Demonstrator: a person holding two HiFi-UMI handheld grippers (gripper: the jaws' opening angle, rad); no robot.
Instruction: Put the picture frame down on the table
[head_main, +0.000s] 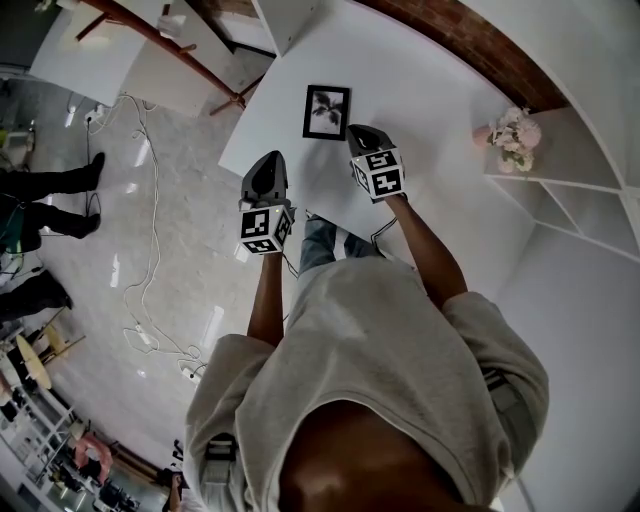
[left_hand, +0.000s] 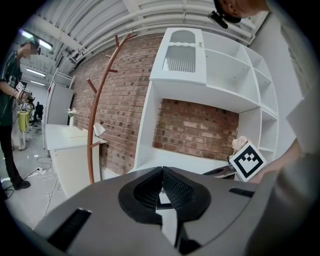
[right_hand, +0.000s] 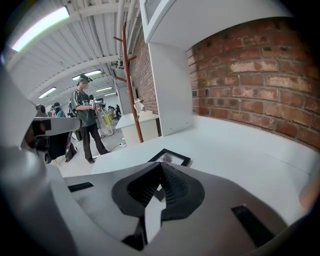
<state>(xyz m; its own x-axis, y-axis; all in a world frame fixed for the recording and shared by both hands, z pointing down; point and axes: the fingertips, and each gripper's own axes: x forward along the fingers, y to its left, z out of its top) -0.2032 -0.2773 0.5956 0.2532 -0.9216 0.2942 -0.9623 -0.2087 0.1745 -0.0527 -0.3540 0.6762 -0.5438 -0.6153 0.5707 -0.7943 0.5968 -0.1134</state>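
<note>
Lying flat on the white table (head_main: 420, 90), the picture frame (head_main: 327, 112) is a thin black rectangle around a pale print with a dark leafy shape, and it sits near the table's left edge with its face up. The right gripper (head_main: 358, 131) is held forward on a bare, outstretched forearm, its tips just beside the frame's near right corner. In the right gripper view the fingers (right_hand: 172, 187) are closed together with nothing between them, and the frame (right_hand: 170, 157) lies just ahead of them. The left gripper (head_main: 268, 160) hangs back over the table's near left corner, apart from the frame. Its fingers (left_hand: 175, 187) are likewise pressed together at the tips and empty. Bare tabletop spreads to the right of the frame and beyond it up to the brick wall (head_main: 480, 45). A small pot of pink flowers (head_main: 512, 135) stands well apart at the far right, beside the white shelves (head_main: 570, 185). Past the left edge is open floor with loose cables (head_main: 150, 250).
</note>
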